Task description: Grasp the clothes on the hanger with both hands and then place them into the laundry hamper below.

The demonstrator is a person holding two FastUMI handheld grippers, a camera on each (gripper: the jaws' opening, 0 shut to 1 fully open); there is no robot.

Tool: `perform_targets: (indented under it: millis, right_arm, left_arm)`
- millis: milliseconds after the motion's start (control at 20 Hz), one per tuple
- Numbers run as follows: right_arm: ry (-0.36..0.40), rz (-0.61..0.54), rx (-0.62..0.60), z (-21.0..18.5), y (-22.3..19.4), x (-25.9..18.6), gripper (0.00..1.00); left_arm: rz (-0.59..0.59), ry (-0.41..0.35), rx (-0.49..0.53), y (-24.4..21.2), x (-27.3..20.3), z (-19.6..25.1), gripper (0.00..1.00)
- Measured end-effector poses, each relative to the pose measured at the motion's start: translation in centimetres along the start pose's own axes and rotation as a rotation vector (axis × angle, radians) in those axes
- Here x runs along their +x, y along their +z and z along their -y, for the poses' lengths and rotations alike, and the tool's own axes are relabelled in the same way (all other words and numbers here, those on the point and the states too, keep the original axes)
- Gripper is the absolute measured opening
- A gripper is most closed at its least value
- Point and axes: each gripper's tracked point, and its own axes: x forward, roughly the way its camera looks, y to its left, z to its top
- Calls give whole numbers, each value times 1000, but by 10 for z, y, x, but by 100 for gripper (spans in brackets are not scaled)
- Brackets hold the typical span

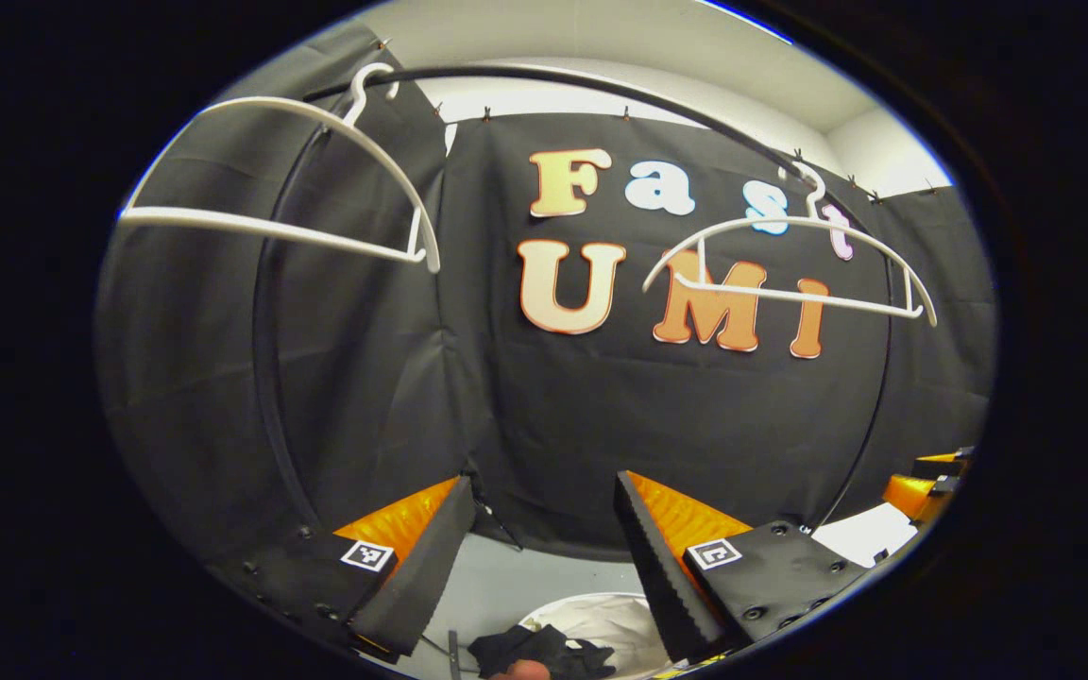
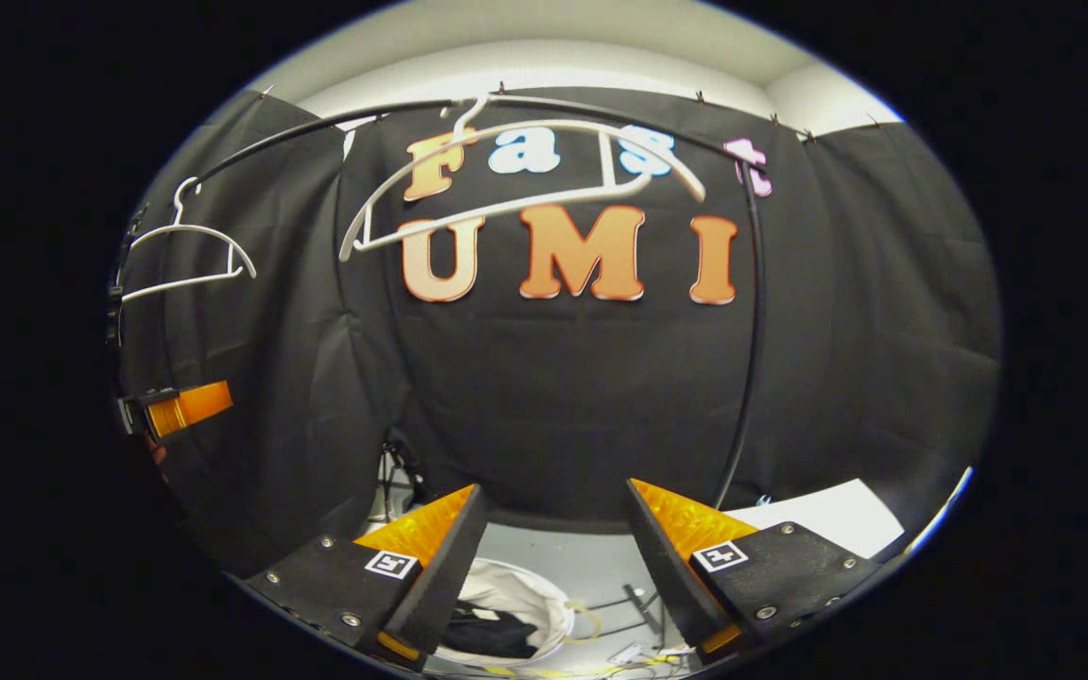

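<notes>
The left hand-held gripper (image 1: 544,557) stands with its 2 fingers spread wide and nothing between them. The right hand-held gripper (image 2: 553,557) is likewise wide open and bare, and its tip also shows at the edge of the left gripper view.

Below both, a round white fabric laundry hamper (image 2: 544,595) sits on the pale floor, and dark, crumpled clothes (image 2: 487,631) lie inside it; the left gripper view shows the same black garments (image 1: 544,650) heaped in the hamper's mouth.

Above the hamper, a thin black curved clothes rail (image 1: 601,90) carries 2 white plastic hangers, the nearer hanger (image 1: 298,179) to 1 side and the farther hanger (image 1: 790,269) along the rail. Both hang bare, so the task looks finished or close to it.

The garments appear light, soft and limp, likely to sag and bunch wherever pinched and in no danger of breaking. Any regrasp would best take a thick fold, 1 gripper at each side, so that loose cloth does not slip from the pads.
</notes>
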Motion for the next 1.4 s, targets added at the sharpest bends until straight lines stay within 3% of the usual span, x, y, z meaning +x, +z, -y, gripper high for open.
perform_targets:
  millis: [250,500,550,650,850,950,1100,1150,1400]
  right_arm:
    - [-55,131,-6,26,65,-24,90]
    - [-74,224,-19,49,100,-47,90]
    - [-71,232,-14,52,104,-51,95]
    - [-52,242,13,56,107,-62,90]
    - [-95,272,-2,77,113,-74,91]
    - [-104,280,-5,79,117,-75,91]
    - [-109,289,-3,81,118,-75,91]
    - [-110,288,-1,81,117,-74,91]
    - [-112,286,5,79,113,-79,91]
  left_arm:
    - [95,-5,4,46,-20,11,94]
    - [168,-31,-5,80,-33,22,94]
    - [187,-32,-7,86,-36,22,94]
    - [208,-17,0,93,-41,20,95]
    - [211,-11,-3,96,-48,21,94]
    - [216,-18,-17,97,-52,23,100]
    - [217,-24,-23,98,-54,24,94]
    - [217,-25,-18,98,-55,25,97]
    - [227,-28,-12,103,-62,26,94]
